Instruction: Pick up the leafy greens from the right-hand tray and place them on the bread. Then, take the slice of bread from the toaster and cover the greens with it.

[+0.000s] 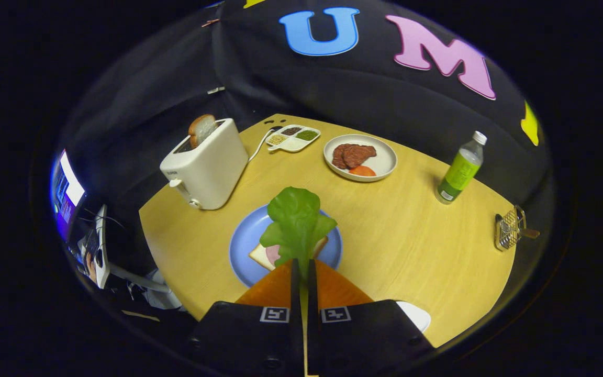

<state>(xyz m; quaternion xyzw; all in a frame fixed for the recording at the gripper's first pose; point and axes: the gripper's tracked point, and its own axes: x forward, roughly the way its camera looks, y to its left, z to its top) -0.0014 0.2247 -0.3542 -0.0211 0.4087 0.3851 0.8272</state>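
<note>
My gripper (301, 266) is shut on the stem of a green lettuce leaf (296, 220), which stands up from the fingertips. The leaf hangs above a blue plate (241, 246) that carries a slice of bread (260, 256) topped with a pink slice of ham (272, 253). The leaf hides most of the bread. Beyond the plate to the left stands a white toaster (207, 165) with a slice of bread (201, 127) sticking out of its slot.
On the round wooden table (411, 235) stand a white plate with meat slices and tomato (360, 157), a divided condiment tray (292, 138), a green bottle (461, 170) and a small wire rack (510, 228). A white dish edge (416, 315) peeks beside my right finger.
</note>
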